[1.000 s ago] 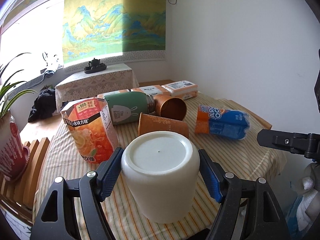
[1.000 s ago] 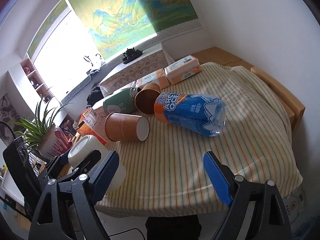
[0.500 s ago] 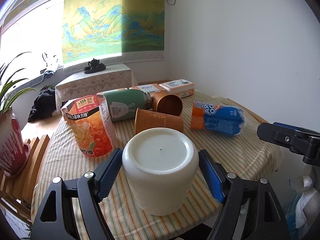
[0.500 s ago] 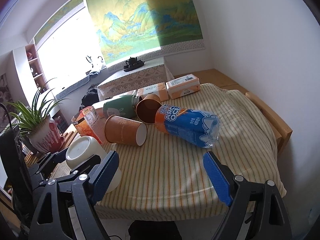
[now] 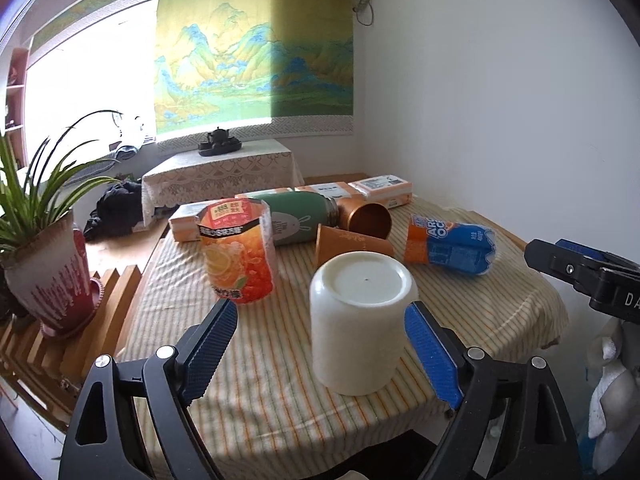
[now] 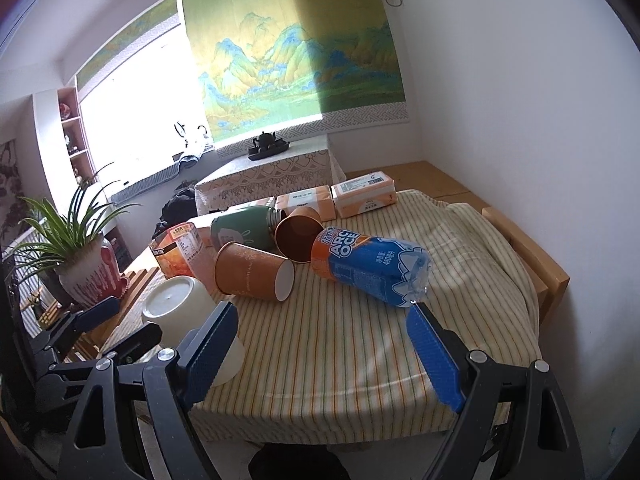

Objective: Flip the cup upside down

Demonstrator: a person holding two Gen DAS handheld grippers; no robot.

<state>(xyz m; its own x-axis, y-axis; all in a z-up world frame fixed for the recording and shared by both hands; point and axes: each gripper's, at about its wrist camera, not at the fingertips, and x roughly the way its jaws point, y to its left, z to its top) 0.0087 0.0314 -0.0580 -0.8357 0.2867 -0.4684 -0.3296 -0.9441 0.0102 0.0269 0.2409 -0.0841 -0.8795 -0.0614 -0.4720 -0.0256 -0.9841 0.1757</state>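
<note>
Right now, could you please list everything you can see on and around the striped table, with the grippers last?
White ceramic cup: 1, white, upside down at table's near edge.
Brown paper cups: 2, brown, on their sides, mid-table.
Blue-and-orange plastic bottle: 1, lying right of them.
Green steel flask: 1, lying behind paper cups.
Orange drink carton: 1, standing left.
Orange tissue packs: several, far edge.
Striped tablecloth: 1, yellow-striped.
Potted plant: 1, red-white pot, left.
Left gripper: open, pads apart from the cup.
Right gripper: open, holding nothing.
</note>
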